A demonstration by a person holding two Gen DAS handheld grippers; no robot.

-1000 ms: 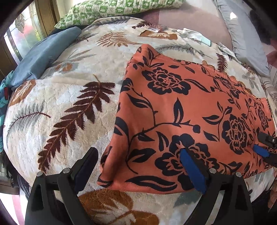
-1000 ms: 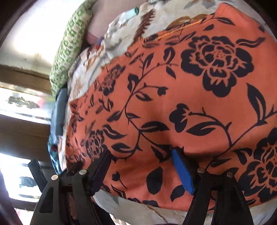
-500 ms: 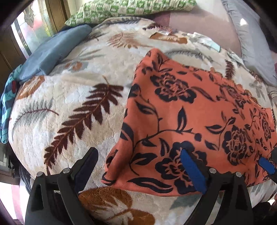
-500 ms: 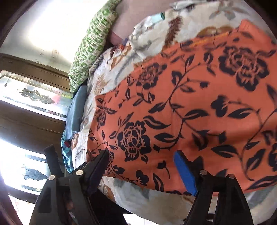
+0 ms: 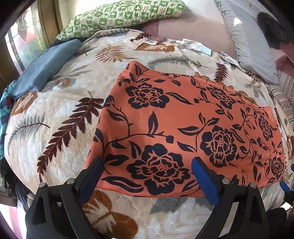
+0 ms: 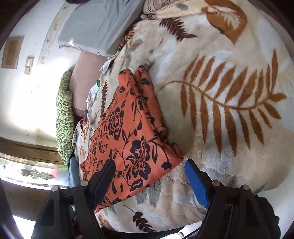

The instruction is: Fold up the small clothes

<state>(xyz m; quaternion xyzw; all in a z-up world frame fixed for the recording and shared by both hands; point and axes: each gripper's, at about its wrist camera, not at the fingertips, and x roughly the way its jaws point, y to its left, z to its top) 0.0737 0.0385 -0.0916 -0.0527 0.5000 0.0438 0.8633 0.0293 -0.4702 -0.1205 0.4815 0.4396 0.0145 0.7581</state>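
One cloth [image 5: 183, 125], orange with black flowers, lies flat on the leaf-print blanket [image 5: 60, 128] of the bed. Both grippers hang over its near edge with jaws spread and nothing between the pads.

Left gripper [image 5: 147, 176]: in the left wrist view its fingers straddle the near left corner of the cloth. The dark left pad [image 5: 91, 176] sits at the cloth's left edge; the blue right pad [image 5: 204, 182] is over the near hem. Contact with the fabric cannot be judged.

Right gripper [image 6: 148, 180]: its jaws have just been opening and grip nothing. In the right wrist view the near right corner of the cloth [image 6: 128, 132] lies between the fingers. The blue pad [image 6: 196, 183] is over bare blanket [image 6: 229, 73], just right of the cloth.

A green pillow [image 5: 119, 16] and a grey pillow [image 5: 248, 42] lie at the far end of the bed.
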